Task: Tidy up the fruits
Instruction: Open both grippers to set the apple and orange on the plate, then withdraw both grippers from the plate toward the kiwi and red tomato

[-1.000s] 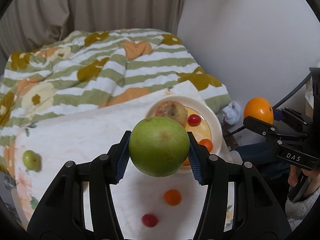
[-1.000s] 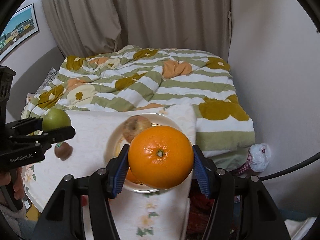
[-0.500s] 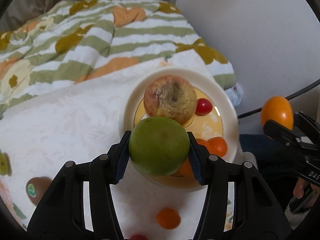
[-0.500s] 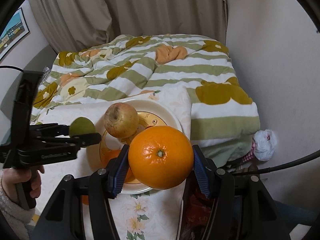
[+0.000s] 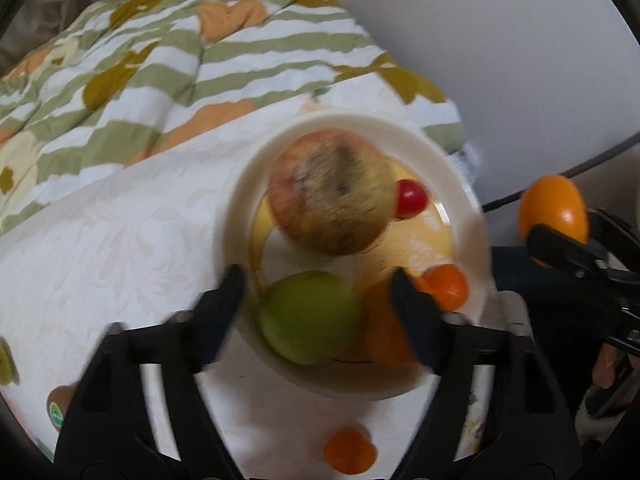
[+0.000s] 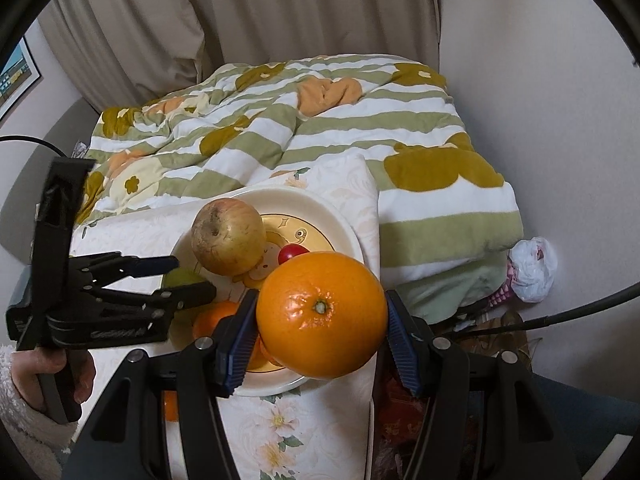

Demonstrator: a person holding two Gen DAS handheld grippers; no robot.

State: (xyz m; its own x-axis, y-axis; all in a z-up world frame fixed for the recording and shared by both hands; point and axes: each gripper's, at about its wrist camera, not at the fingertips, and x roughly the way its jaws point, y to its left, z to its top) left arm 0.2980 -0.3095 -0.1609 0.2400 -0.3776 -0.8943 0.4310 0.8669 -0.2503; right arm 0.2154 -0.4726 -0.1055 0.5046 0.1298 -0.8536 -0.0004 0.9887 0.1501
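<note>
Left to right on the white cloth (image 5: 120, 248): a green fruit (image 5: 5, 360) at the far left edge, a kiwi with a sticker (image 5: 58, 402), then the cream plate (image 5: 460, 184) near the cloth's right end, and a small orange fruit (image 5: 350, 450) lying off the plate in front of it.

Plate holds a large blotchy apple (image 5: 332, 192) at the back, a cherry tomato (image 5: 411, 198) touching its right side, the green apple (image 5: 308, 316) at the front left, an orange fruit (image 5: 380, 328) just right of it, and a small tangerine (image 5: 446, 286) near the right rim.

Versus a second ago: the green apple was pinched in the left gripper above the table; now it rests on the plate, and the view has dropped closer to the plate. Left view is motion-blurred.

Left gripper (image 5: 316, 288) points steeply down over the plate's front, jaws opening, spread wide either side of the green apple, pads not pressing it. A hand (image 6: 60, 364) in a fuzzy white sleeve (image 6: 20, 420) holds its handle in the right view.

Right gripper (image 6: 320, 330) is tilted down over the plate's near right rim, clenched on a big orange (image 6: 320, 312), held in the air, same grip as before. Striped quilt (image 6: 320, 128) behind.
</note>
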